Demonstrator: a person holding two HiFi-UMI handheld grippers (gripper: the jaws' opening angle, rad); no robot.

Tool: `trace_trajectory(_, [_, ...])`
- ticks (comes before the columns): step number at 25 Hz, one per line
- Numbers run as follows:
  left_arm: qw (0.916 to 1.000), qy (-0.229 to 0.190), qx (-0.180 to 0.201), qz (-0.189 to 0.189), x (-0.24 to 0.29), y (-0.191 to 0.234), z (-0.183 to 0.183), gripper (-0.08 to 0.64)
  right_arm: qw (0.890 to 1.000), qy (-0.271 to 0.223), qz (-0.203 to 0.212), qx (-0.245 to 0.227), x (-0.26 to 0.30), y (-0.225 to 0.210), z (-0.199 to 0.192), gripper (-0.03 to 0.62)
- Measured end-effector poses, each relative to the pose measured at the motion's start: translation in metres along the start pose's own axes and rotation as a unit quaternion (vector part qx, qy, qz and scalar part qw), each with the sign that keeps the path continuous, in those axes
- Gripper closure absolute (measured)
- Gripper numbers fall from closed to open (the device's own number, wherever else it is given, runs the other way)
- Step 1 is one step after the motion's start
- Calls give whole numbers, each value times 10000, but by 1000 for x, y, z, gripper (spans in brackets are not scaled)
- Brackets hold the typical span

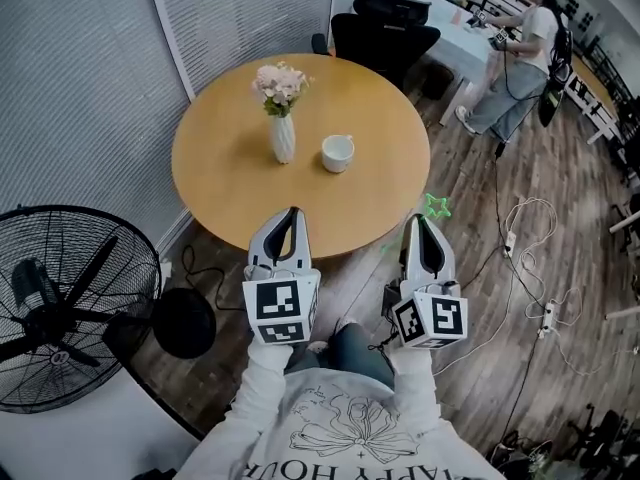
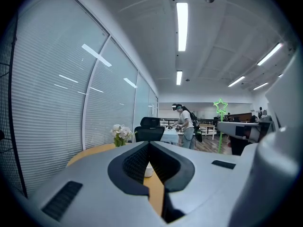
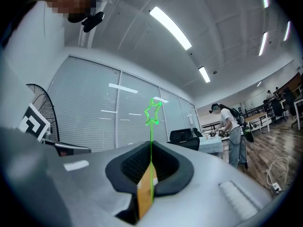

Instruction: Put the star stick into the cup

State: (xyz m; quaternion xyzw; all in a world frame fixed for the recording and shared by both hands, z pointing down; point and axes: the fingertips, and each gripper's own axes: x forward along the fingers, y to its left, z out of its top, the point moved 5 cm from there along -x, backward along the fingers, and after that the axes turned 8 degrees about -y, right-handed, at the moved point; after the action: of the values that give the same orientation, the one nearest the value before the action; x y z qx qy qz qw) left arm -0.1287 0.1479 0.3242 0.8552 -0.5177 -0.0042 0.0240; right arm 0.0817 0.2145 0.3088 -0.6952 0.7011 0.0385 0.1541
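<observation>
Right now my right claw [image 1: 419, 221] pinches the star stick [image 1: 437, 206] mid-frame; my left claw [image 1: 293, 212] sits closed, empty.

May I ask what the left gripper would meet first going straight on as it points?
Probably the white cup, which sits centred ahead of the left gripper in its own view; depth is unclear.

On the round wooden table [image 1: 225, 183]
White ribbed flower vase [image 1: 283, 138] is standing left of the white ceramic cup [image 1: 338, 153], mid-table; green star stick [image 1: 437, 206] is hovering past the near-right edge.
</observation>
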Motion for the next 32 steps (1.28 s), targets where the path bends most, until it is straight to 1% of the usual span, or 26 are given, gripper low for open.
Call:
trace_trajectory(8, [9999, 140, -72, 54, 24, 9, -11, 554, 9999, 141, 64, 30, 27, -6, -18, 578])
trace_trajectory(13, [9995, 181, -73, 242, 47, 16, -15, 554, 9993, 161, 253, 208, 57, -13, -31, 578])
trace_trajectory(16, [9993, 175, -87, 310, 67, 17, -15, 554, 9990, 170, 345, 247, 78, -20, -38, 578])
trace_trajectory(21, [9990, 150, 10, 418, 104, 16, -13, 554, 9981, 157, 491, 326, 117, -40, -45, 578])
trace_trajectory(32, [9960, 225, 22, 865, 194, 21, -7, 554, 9938, 203, 936, 565, 218, -78, -61, 578])
